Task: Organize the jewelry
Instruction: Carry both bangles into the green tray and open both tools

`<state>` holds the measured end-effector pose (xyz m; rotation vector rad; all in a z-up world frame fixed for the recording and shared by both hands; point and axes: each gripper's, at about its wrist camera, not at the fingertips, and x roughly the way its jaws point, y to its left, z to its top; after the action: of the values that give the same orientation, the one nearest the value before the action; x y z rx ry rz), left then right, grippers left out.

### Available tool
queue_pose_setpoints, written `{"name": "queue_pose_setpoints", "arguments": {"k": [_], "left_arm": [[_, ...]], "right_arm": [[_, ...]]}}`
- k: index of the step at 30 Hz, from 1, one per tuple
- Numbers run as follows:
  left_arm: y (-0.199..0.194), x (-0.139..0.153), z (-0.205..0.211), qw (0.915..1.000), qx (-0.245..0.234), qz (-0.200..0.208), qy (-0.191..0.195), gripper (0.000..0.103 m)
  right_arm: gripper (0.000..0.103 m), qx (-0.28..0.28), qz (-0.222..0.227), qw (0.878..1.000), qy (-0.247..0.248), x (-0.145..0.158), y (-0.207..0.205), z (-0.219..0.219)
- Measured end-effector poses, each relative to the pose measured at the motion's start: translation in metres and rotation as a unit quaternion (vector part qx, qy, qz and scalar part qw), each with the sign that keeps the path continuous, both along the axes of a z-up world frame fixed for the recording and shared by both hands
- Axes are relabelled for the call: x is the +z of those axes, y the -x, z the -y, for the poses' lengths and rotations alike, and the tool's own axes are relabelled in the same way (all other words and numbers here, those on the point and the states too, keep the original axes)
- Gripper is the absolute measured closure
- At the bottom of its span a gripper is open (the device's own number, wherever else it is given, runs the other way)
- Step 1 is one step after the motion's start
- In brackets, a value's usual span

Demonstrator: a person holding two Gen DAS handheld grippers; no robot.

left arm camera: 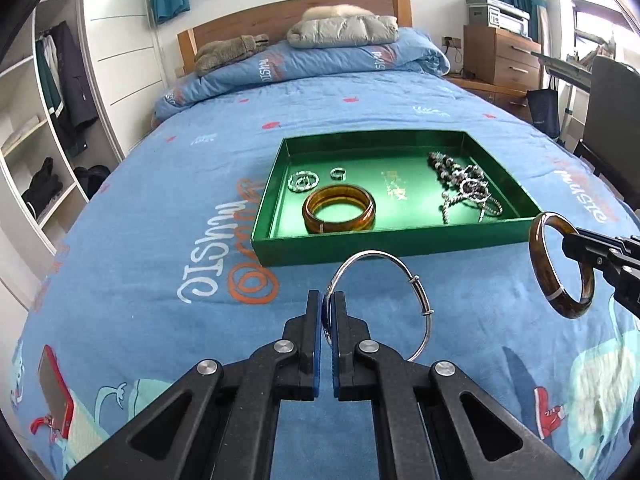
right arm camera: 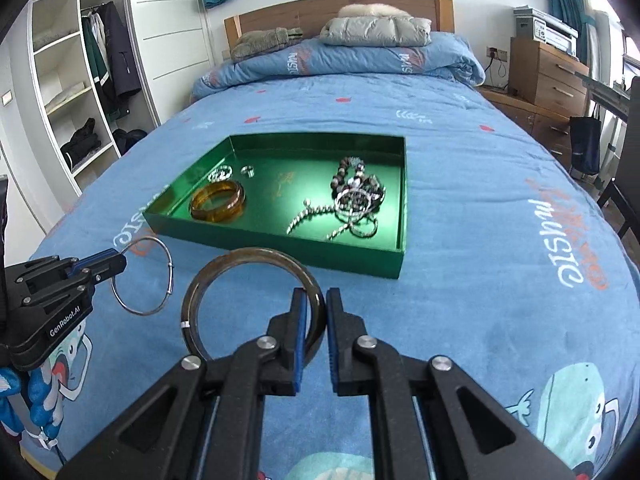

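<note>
A green tray (left arm camera: 360, 246) (right arm camera: 280, 246) lies on the blue bedspread. In it are an amber bangle (left arm camera: 339, 209) (right arm camera: 218, 202), small silver rings (left arm camera: 303, 182) and a heap of beads and chains (left arm camera: 466, 184) (right arm camera: 356, 196). My left gripper (left arm camera: 329, 300) (right arm camera: 120, 258) is shut on a thin silver bangle (left arm camera: 424, 300) (right arm camera: 142, 276), held above the bed in front of the tray. My right gripper (right arm camera: 318, 300) (left arm camera: 570, 242) is shut on a dark brown bangle (right arm camera: 248, 296) (left arm camera: 560, 266), held above the bed near the tray's front right corner.
A folded duvet (left arm camera: 304, 64) and pillows lie at the head of the bed. A red phone (left arm camera: 56, 392) lies on the bedspread at the near left. A wardrobe (left arm camera: 44, 120) stands on the left, a wooden dresser (left arm camera: 500, 56) and a chair (left arm camera: 612, 120) on the right.
</note>
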<state>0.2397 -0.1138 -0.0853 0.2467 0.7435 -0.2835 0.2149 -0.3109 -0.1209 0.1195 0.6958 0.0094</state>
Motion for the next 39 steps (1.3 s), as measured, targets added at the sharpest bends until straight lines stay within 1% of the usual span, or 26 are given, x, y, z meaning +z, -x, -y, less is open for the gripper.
{"name": "queue_pose_setpoints", "arguments": {"k": [3, 5, 8, 11, 13, 17, 21, 24, 27, 31, 36, 39], "left_arm": [[-0.003, 0.019, 0.006, 0.9998, -0.013, 0.014, 0.011, 0.099], [-0.011, 0.03, 0.015, 0.9994, -0.02, 0.026, 0.009, 0.099], [-0.033, 0.042, 0.028, 0.9991, -0.024, 0.032, 0.012, 0.099], [-0.062, 0.045, 0.043, 0.9993, -0.023, 0.027, 0.012, 0.099], [-0.085, 0.042, 0.053, 0.9996, -0.018, 0.017, 0.013, 0.099], [-0.127, 0.028, 0.074, 0.9998, -0.014, -0.011, 0.009, 0.099], [-0.164, 0.003, 0.095, 0.9983, -0.008, -0.056, -0.007, 0.099], [-0.183, -0.017, 0.103, 0.9958, 0.0, -0.091, -0.012, 0.099], [-0.191, -0.031, 0.106, 0.9939, 0.008, -0.109, -0.013, 0.099], [-0.192, -0.045, 0.107, 0.9928, 0.009, -0.118, -0.019, 0.099], [-0.189, -0.044, 0.107, 0.9937, 0.011, -0.108, -0.026, 0.099], [-0.186, -0.042, 0.104, 0.9945, 0.011, -0.101, -0.022, 0.098]], "right_arm": [[0.095, -0.004, 0.013, 1.0, 0.009, 0.018, -0.008, 0.004], [0.095, -0.009, 0.019, 1.0, 0.013, 0.027, -0.018, 0.008], [0.094, -0.017, 0.022, 0.999, 0.018, 0.037, -0.039, 0.014], [0.094, -0.026, 0.017, 0.999, 0.026, 0.041, -0.064, 0.02], [0.094, -0.03, 0.009, 0.999, 0.029, 0.038, -0.081, 0.023], [0.094, -0.029, -0.025, 0.998, 0.04, 0.017, -0.113, 0.023], [0.094, -0.027, -0.068, 0.996, 0.045, -0.012, -0.14, 0.021], [0.094, -0.023, -0.099, 0.993, 0.054, -0.032, -0.155, 0.019], [0.095, -0.021, -0.106, 0.992, 0.057, -0.041, -0.159, 0.018], [0.095, -0.011, -0.105, 0.992, 0.064, -0.042, -0.157, 0.015], [0.094, -0.013, -0.104, 0.993, 0.06, -0.042, -0.155, 0.018], [0.093, -0.016, -0.104, 0.993, 0.058, -0.041, -0.156, 0.021]]}}
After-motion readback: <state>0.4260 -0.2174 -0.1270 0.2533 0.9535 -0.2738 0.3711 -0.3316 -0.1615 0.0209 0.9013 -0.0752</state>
